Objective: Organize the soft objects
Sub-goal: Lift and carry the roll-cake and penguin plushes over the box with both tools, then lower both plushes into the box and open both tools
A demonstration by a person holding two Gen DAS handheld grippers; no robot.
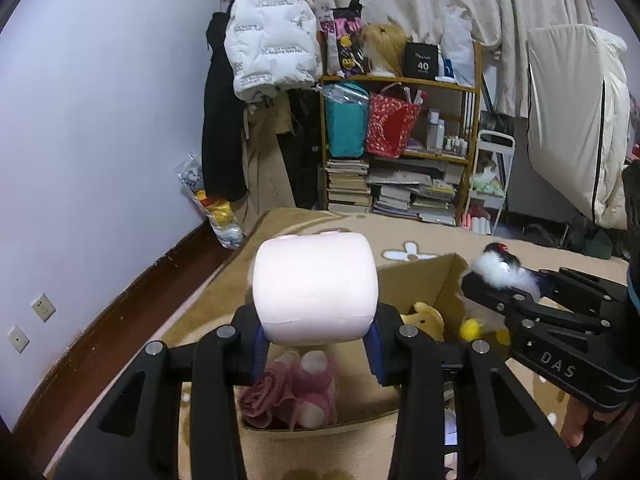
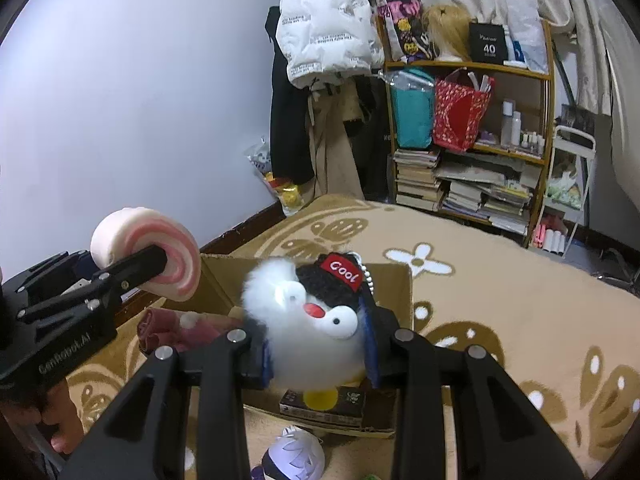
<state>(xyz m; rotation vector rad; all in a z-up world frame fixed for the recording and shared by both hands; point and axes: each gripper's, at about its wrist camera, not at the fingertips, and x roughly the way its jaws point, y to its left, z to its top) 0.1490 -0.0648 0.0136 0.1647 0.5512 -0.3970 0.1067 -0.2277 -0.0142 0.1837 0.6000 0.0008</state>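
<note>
Two claws are closed on toys above the open brown cardboard box (image 1: 424, 280): the left claw (image 1: 316, 344) pinches a pink swirl-roll plush cushion (image 1: 316, 284), the right claw (image 2: 320, 354) a fluffy white penguin plush with a black knitted cap (image 2: 312, 320). Both are judged light and squashy, best gripped mid-body.

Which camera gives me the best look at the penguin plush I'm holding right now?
The right wrist view: the penguin plush fills the centre, clamped in the right gripper, face and "Cool" cap clear. The left wrist view shows it only small and blurred at the right edge, above the cardboard box.
</note>
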